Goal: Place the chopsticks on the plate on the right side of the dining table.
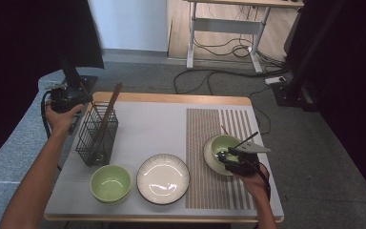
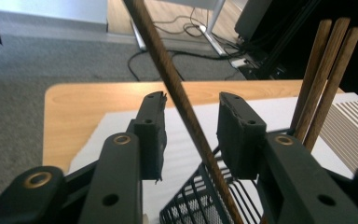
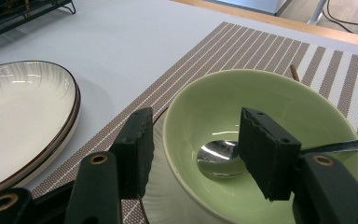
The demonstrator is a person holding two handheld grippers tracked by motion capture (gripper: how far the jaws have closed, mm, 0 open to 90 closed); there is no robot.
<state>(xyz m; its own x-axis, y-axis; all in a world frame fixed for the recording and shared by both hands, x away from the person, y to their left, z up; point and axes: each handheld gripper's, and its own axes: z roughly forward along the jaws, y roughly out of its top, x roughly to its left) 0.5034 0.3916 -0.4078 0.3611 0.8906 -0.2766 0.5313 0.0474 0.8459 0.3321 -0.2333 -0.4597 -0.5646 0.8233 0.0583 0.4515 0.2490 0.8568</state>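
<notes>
In the left gripper view my left claw [image 2: 190, 135] stands half wide, a brown chopstick [image 2: 177, 93] slanting up between its jaws, touching neither, rising from the black wire basket [image 2: 200, 200] at lower centre. My right claw [image 3: 193, 149] straddles the near rim of the green bowl [image 3: 270, 107], jaws apart, a spoon [image 3: 219, 158] inside.
</notes>
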